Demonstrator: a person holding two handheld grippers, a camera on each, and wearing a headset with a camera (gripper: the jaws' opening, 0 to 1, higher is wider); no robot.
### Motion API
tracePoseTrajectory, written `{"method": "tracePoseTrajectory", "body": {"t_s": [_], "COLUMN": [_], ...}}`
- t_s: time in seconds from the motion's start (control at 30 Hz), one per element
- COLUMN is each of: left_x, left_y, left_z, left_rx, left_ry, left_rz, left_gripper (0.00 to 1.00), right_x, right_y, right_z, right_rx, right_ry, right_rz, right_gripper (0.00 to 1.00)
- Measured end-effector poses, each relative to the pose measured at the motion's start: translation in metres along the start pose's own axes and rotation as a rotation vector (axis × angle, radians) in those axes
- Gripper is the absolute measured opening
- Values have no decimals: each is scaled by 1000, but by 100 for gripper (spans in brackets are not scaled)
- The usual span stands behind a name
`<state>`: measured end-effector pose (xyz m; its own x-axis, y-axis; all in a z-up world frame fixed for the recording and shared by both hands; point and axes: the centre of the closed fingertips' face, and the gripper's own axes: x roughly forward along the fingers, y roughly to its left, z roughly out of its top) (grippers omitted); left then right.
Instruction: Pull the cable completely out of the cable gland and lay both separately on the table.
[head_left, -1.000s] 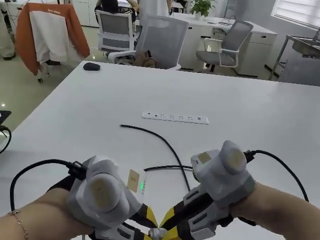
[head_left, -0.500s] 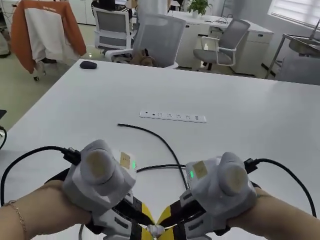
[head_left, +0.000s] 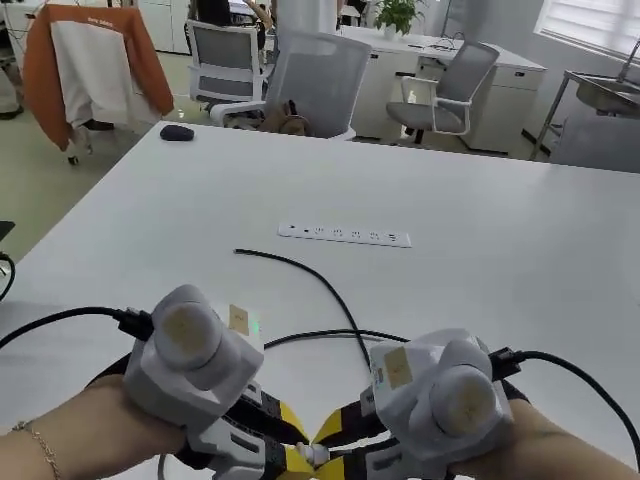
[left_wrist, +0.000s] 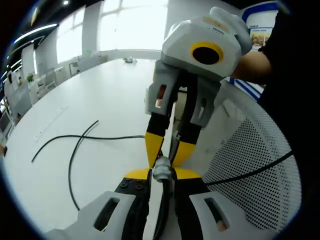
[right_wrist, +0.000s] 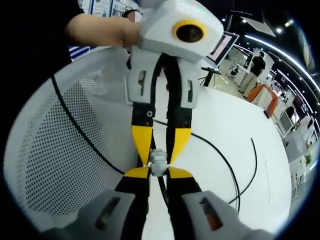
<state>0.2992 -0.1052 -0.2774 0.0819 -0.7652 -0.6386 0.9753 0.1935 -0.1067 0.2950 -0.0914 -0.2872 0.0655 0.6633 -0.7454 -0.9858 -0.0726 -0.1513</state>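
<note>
Seen from the head, 2 hand-held grippers meet tip to tip at the near edge of a white table (head_left: 480, 200). The left gripper (left_wrist: 161, 174) and the right gripper (right_wrist: 159, 172) are both clenched, their yellow-tipped jaws closing from opposite sides on 1 small pale gland (head_left: 311, 456), held just above the near edge. A dark line runs back between each gripper's own jaws, so I cannot tell which one also grips the cable.

The black cable (head_left: 320, 285) lies on the middle of the table as 2 crossing strands; whether they are 1 length or 2 is unclear.

This looks like the start of the pull, with cable and gland not yet apart. Next, 1 gripper likely needs to hold the gland fast while the other draws the cable straight out.

Further back lie 1 power strip (head_left: 345, 235) and, near the far left corner, 1 mouse (head_left: 178, 132).
</note>
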Motion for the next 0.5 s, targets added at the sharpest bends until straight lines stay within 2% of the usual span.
{"method": "tracePoseTrajectory", "body": {"t_s": [0.13, 0.2, 0.3, 0.43, 0.5], "left_x": [0, 0, 1, 5, 6], "left_y": [3, 2, -3, -7, -10], "left_z": [-2, -2, -2, -5, -5], "left_rx": [2, -15, 5, 84, 163], "left_ry": [4, -1, 6, 47, 68], "left_rz": [32, 30, 26, 32, 33], "left_gripper": [20, 20, 18, 17, 17], "right_x": [0, -1, -1, 1, 0], "right_y": [0, 1, 3, 7, 11], "right_z": [0, 0, -2, -5, -7], "right_rx": [-3, 3, 1, 7, 74], "right_ry": [4, 1, 12, 38, 30], "right_rz": [-6, -4, 9, 39, 85], "right_gripper": [10, 10, 10, 11, 12]}}
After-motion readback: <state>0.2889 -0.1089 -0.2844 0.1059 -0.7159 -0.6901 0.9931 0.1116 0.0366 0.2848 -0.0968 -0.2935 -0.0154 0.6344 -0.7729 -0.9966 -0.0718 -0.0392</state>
